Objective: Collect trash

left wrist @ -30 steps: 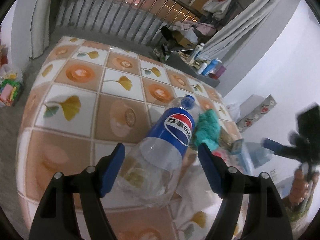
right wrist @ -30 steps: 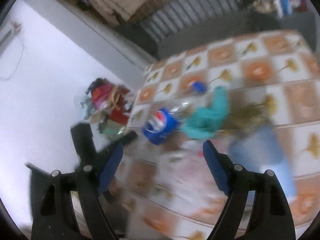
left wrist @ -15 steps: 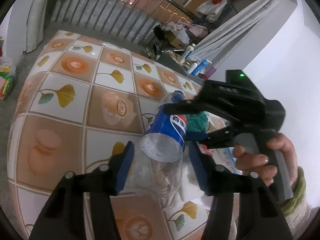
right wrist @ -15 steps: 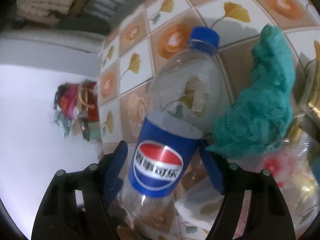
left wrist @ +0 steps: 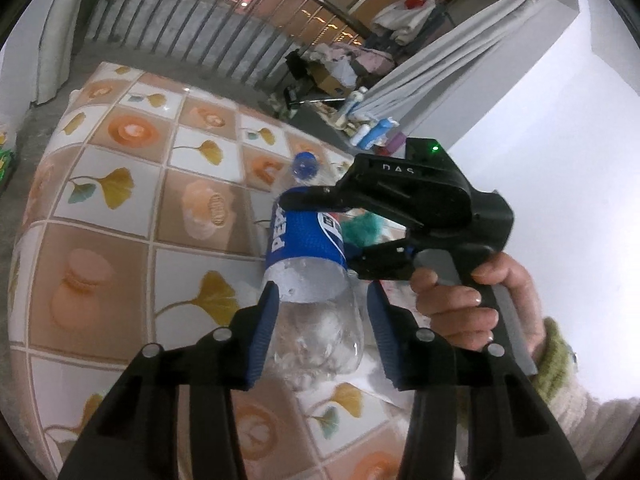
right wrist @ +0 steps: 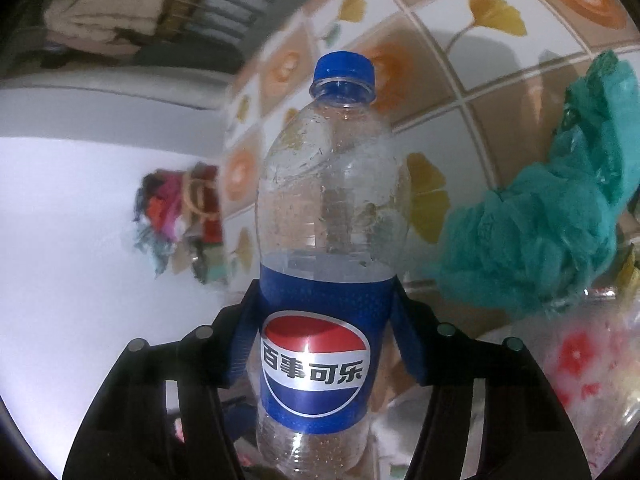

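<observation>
A clear plastic cola bottle (left wrist: 304, 240) with a blue label and blue cap (right wrist: 344, 68) is held over the tile-patterned table (left wrist: 120, 260), cap pointing away. My left gripper (left wrist: 322, 292) has the bottle's clear bottom end between its blue pads, which press on it while the jaws are closing. My right gripper (left wrist: 320, 236), held by a hand (left wrist: 452, 304), comes in from the right. In the right wrist view that gripper (right wrist: 326, 296) is closing on the bottle (right wrist: 320, 200), with both pads against the blue label.
A crumpled teal wad (right wrist: 540, 240) lies just right of the bottle, beside a clear bag with red flowers (right wrist: 580, 360). A colourful heap (right wrist: 176, 216) sits on the floor past the table edge. A metal railing (left wrist: 200, 20) and small bottles (left wrist: 372, 132) stand beyond the table.
The right gripper swung in from the far right and came down over the bottle's label. Both pairs of jaws narrowed onto the bottle, whose cap end tipped up.
</observation>
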